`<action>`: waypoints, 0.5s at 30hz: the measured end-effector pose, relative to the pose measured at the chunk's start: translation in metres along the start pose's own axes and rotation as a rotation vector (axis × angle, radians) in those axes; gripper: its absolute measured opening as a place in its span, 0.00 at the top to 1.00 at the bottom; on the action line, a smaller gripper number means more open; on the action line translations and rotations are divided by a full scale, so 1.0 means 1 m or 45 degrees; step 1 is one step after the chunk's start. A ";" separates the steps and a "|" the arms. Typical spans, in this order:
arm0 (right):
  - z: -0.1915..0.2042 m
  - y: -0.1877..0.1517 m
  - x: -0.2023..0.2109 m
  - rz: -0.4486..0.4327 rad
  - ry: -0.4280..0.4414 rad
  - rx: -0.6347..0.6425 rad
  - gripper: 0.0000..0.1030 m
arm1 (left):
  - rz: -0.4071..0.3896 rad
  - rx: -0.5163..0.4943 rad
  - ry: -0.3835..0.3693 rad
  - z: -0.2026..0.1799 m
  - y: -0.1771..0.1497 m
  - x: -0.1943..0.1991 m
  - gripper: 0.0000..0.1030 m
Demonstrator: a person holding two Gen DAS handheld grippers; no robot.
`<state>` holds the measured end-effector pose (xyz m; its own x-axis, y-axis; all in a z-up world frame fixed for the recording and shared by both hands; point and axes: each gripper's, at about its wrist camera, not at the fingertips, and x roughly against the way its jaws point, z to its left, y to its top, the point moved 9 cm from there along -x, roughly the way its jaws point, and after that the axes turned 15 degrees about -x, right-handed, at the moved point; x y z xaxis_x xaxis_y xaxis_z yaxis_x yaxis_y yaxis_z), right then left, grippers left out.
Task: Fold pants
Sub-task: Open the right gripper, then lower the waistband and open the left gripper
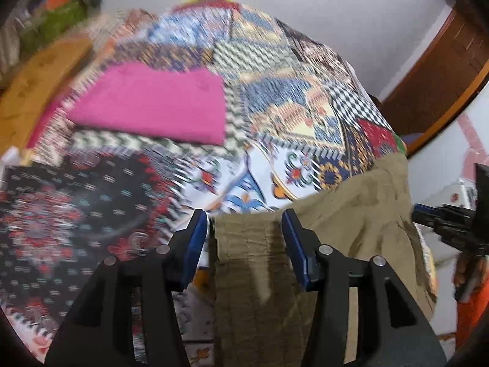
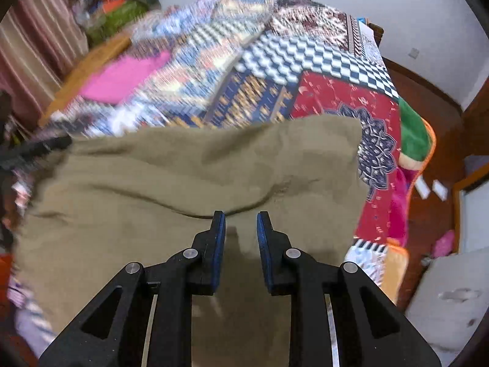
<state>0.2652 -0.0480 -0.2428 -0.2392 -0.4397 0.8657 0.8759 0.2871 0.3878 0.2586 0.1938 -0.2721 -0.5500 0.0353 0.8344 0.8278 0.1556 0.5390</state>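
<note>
Fingers of both the left gripper (image 1: 244,223) and right gripper (image 2: 241,224) stand spread, olive pants (image 2: 189,183) lying between them unpinched, draped over the patchwork quilt (image 2: 305,70) at six o'clock. Judging the grasping step: next, pinch the fabric edge.

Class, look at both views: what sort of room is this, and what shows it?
Probably a bedroom: a patchwork quilt spread over a wood-framed bed, with clothes piled at its far end.
</note>
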 end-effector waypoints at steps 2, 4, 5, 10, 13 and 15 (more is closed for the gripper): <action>0.023 0.001 0.010 -0.041 0.060 0.017 0.79 | -0.029 -0.022 0.017 0.000 0.003 0.016 0.51; 0.052 -0.003 0.018 -0.084 0.101 0.059 0.68 | -0.053 -0.046 0.015 -0.004 0.003 0.035 0.51; 0.062 -0.001 0.019 -0.100 0.109 0.082 0.66 | -0.059 -0.064 0.013 -0.008 0.002 0.042 0.51; 0.113 -0.022 0.011 -0.084 0.181 0.177 0.62 | -0.045 -0.201 -0.047 -0.046 -0.016 0.060 0.45; 0.118 -0.047 -0.022 0.045 0.141 0.195 0.62 | 0.031 -0.242 -0.086 -0.062 -0.039 0.045 0.44; 0.110 -0.062 -0.035 0.093 0.108 0.206 0.62 | 0.102 -0.253 -0.086 -0.066 -0.055 0.030 0.44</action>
<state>0.1729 0.0436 -0.2624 -0.1352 -0.4808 0.8664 0.8091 0.4512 0.3767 0.2039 0.1214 -0.2694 -0.4824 0.1069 0.8694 0.8709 -0.0480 0.4892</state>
